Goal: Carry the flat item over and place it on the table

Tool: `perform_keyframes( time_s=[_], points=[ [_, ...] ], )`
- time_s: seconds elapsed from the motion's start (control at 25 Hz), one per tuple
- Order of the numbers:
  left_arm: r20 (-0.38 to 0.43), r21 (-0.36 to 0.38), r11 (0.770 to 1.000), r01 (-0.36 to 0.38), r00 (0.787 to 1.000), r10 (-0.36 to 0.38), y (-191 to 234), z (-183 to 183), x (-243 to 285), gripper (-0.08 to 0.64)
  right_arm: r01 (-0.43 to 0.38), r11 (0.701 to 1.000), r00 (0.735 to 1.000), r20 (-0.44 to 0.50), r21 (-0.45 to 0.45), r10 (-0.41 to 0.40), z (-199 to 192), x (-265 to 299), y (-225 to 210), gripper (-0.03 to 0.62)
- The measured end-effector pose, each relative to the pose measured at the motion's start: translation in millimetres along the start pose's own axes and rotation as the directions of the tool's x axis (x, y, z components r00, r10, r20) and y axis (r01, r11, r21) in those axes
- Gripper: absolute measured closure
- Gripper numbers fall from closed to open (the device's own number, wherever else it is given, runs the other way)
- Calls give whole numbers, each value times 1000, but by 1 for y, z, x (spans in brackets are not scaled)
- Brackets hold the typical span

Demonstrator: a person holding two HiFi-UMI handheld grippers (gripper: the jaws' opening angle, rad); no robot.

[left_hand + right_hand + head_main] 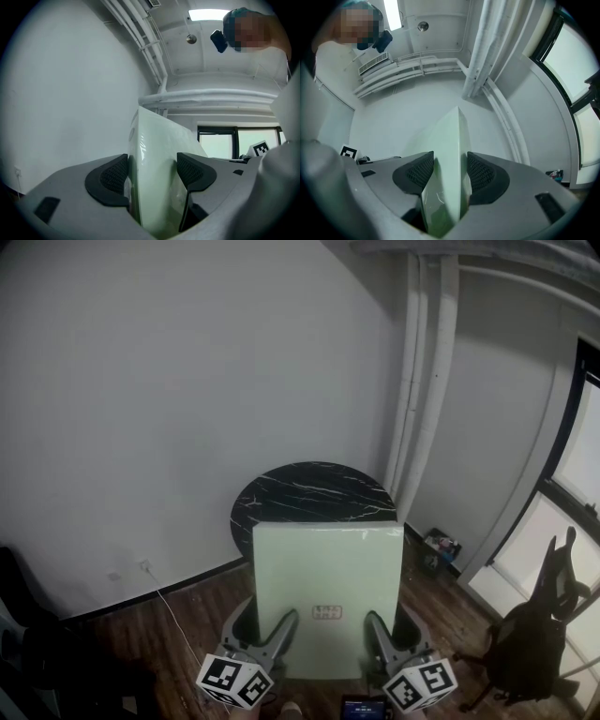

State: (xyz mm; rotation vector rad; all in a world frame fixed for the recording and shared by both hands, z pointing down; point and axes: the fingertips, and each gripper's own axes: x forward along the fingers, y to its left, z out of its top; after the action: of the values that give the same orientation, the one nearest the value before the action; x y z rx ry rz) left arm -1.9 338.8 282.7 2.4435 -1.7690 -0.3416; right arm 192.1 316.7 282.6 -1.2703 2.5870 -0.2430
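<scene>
A flat pale-green box [326, 589] wrapped in clear film is held up in front of me, its far edge over the near rim of a round black marble table [309, 495]. My left gripper [285, 622] is shut on the box's near left edge, and my right gripper [373, 622] is shut on its near right edge. In the left gripper view the box [157, 178] stands on edge between the black pads [112, 177], and my left gripper [152, 174] clamps it. In the right gripper view the box [447, 173] sits between my right gripper's [450, 174] pads.
The table stands against a white wall, with white vertical pipes [424, 381] just right of it. A black office chair [539, 634] is at the right by the window [572, 474]. A white cable [173, 615] runs across the wooden floor [178, 634] on the left.
</scene>
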Motion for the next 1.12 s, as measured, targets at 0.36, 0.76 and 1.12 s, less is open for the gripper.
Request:
perform_keyframes(
  time_s=[0.36, 0.76, 1.12],
  points=[
    [-5, -11, 1000, -5, 1000, 5, 24, -13, 42, 229, 3, 1000, 1000, -13, 5, -3, -10, 40, -27, 380],
    [-11, -9, 999, 42, 999, -42, 89, -13, 160, 229, 46, 999, 999, 1, -1, -46, -13, 152, -83, 380],
    [-17, -16, 999, 44, 999, -45, 167, -1, 252, 229, 59, 998, 998, -5, 1, -59, -17, 268, -113, 380]
  ],
)
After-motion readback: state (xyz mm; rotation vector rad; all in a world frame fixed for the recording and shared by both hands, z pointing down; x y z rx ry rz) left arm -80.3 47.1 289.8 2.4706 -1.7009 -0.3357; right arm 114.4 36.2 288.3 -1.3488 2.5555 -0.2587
